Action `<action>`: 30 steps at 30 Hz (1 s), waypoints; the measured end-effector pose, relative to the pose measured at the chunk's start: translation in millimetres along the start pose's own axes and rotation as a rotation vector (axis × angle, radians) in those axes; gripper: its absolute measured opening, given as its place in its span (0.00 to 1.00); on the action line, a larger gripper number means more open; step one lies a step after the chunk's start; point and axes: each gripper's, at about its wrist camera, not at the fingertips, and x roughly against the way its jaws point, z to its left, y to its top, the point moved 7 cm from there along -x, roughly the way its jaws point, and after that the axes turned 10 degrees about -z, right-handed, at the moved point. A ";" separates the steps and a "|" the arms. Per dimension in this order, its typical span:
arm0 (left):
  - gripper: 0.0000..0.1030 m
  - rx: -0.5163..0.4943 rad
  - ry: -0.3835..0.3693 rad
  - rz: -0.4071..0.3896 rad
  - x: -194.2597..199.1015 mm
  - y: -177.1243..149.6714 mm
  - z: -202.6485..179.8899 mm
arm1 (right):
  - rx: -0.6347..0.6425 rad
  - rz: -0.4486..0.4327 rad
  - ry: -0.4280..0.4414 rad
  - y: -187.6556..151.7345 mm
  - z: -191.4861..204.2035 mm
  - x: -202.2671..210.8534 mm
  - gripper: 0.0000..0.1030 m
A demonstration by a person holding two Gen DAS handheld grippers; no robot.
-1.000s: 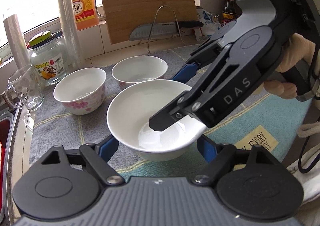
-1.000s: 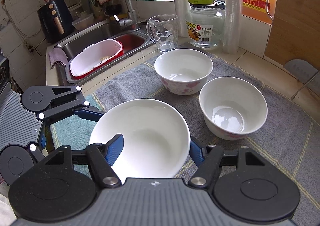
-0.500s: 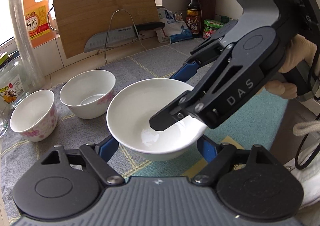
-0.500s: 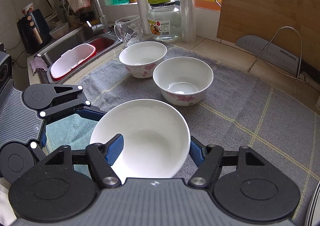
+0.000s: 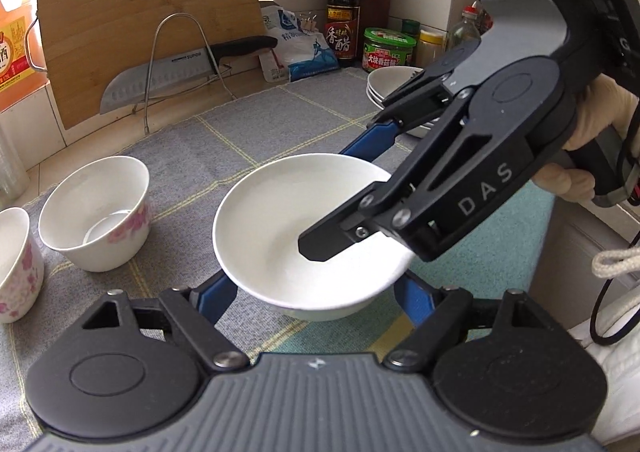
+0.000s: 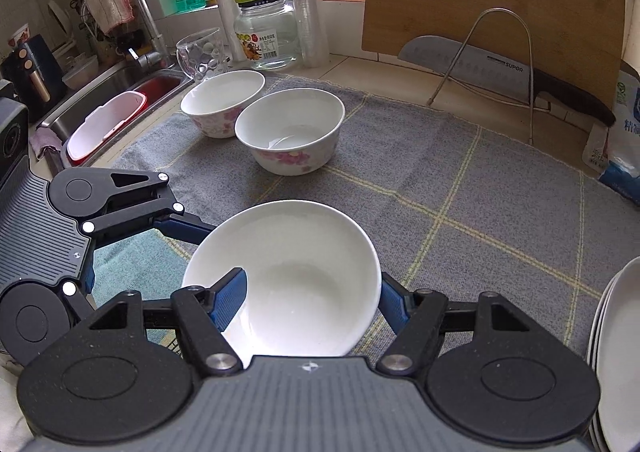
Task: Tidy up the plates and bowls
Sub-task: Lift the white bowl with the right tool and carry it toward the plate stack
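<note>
A plain white bowl [image 5: 288, 220] hangs just above the grey cloth mat [image 5: 280, 124], held from two sides. My left gripper [image 5: 314, 286] is shut on it, a blue finger against each outer wall. My right gripper [image 6: 310, 284] is shut on the same white bowl [image 6: 292, 284], with its left finger [image 6: 230, 292] inside the rim and the other outside. Two floral bowls [image 6: 290, 132] [image 6: 222, 102] stand side by side on the mat's far left. A stack of white plates [image 6: 616, 352] sits at the right edge; in the left wrist view the plates [image 5: 394, 86] are partly hidden behind my right gripper.
A wooden cutting board [image 6: 492, 0] and a knife [image 6: 500, 72] on a wire rack lean at the back. A glass jar [image 6: 266, 32], a glass mug [image 6: 200, 54] and a sink with a red tub [image 6: 108, 124] lie left. Sauce bottles [image 5: 342, 16] and jars stand behind the plates.
Both grippers have carried the white bowl to the right across the mat, away from the two floral bowls. The plate stack has come into view at the right.
</note>
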 end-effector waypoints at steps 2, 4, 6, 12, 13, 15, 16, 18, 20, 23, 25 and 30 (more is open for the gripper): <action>0.82 0.000 -0.006 0.005 -3.0 0.6 -2.9 | -0.006 0.001 -0.004 -1.8 -4.4 0.3 0.73; 0.82 -0.001 -0.011 0.008 -6.7 1.9 -4.7 | -0.009 0.002 -0.005 -3.3 -8.1 0.3 0.74; 0.82 -0.004 -0.013 0.012 -9.7 2.5 -6.0 | -0.014 0.002 -0.006 -4.6 -11.5 0.2 0.74; 0.82 -0.004 -0.018 0.026 -16.8 1.8 -7.8 | -0.028 0.008 -0.005 -9.0 -17.5 -1.6 0.74; 0.82 -0.005 -0.017 0.028 -17.6 1.4 -8.1 | -0.031 0.009 -0.003 -9.6 -18.2 -2.1 0.74; 0.82 -0.007 -0.017 0.031 -19.3 0.6 -8.4 | -0.035 0.010 -0.003 -10.6 -19.2 -3.1 0.74; 0.82 -0.007 -0.017 0.033 -20.1 0.6 -8.5 | -0.037 0.011 -0.003 -11.1 -19.3 -3.4 0.75; 0.83 -0.008 -0.016 0.034 -21.2 -0.2 -8.7 | -0.040 0.009 0.002 -11.9 -19.1 -3.9 0.77; 0.83 -0.015 -0.018 0.029 -20.9 0.0 -9.8 | -0.041 0.009 0.007 -12.7 -18.2 -4.9 0.82; 0.90 -0.016 -0.024 0.026 -19.7 0.2 -11.6 | -0.039 -0.011 0.009 -11.0 -16.2 -3.5 0.97; 0.91 -0.009 -0.028 0.023 -17.8 0.7 -11.4 | -0.032 -0.028 -0.002 -8.3 -15.3 -1.5 1.00; 0.92 0.010 -0.007 0.031 -8.4 -3.7 -5.6 | -0.014 -0.022 -0.012 -7.9 -13.1 -0.6 1.00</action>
